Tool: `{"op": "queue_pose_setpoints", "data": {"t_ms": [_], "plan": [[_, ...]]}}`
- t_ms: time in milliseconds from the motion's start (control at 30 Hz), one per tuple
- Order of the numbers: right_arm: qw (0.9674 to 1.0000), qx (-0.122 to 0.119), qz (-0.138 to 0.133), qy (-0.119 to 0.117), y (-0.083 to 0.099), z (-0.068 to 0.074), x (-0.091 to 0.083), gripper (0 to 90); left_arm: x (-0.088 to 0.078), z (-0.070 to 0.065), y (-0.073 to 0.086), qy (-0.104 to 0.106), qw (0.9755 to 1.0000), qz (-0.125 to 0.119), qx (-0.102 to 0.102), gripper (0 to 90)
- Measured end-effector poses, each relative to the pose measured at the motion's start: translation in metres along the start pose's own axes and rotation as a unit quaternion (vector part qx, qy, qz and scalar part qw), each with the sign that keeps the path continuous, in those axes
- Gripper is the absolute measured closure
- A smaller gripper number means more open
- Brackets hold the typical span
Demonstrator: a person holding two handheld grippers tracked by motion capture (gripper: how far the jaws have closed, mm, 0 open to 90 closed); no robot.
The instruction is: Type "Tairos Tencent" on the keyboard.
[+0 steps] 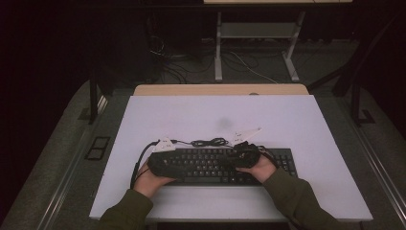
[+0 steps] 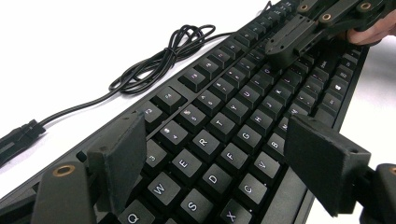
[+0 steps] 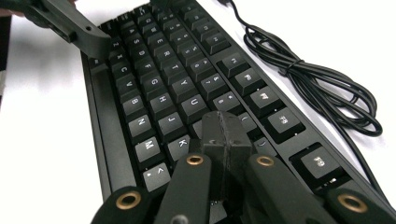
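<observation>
A black keyboard lies across the near half of the white tabletop. Its coiled black cable rests just behind it. My left gripper hovers over the keyboard's left end, open, its two pads straddling the letter keys without pressing on them. My right gripper is shut with nothing between the pads, its tip low over the keys near K. Each gripper view shows the other gripper farther along the keyboard.
The table's wooden back edge runs behind the white top. Beyond it stand a metal desk frame and loose floor cables. Bare tabletop lies behind and on both sides of the keyboard.
</observation>
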State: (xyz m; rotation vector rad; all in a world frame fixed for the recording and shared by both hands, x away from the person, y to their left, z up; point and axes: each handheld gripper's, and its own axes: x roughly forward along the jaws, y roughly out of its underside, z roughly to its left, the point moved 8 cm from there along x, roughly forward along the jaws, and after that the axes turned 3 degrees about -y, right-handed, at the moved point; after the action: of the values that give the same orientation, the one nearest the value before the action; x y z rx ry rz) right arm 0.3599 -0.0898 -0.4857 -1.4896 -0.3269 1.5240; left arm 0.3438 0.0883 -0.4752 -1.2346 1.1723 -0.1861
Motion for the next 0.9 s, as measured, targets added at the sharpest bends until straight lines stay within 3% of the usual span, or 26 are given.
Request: {"op": "queue_pose_setpoints", "data": {"t_ms": [267,900], "plan": [[0.9998,-0.008,0.012,0.009,0.0037,-0.0001,0.0044,89.2,-0.0004,-0.0001,-0.0001,0.000,1.0000,-0.001,0.000,20.4],[1.0000,-0.004,0.002,0.005,0.0007,0.0015,0.0024,86.1,-0.0072,-0.0006,-0.0002,-0.003,1.0000,-0.007,0.000,20.8]]}}
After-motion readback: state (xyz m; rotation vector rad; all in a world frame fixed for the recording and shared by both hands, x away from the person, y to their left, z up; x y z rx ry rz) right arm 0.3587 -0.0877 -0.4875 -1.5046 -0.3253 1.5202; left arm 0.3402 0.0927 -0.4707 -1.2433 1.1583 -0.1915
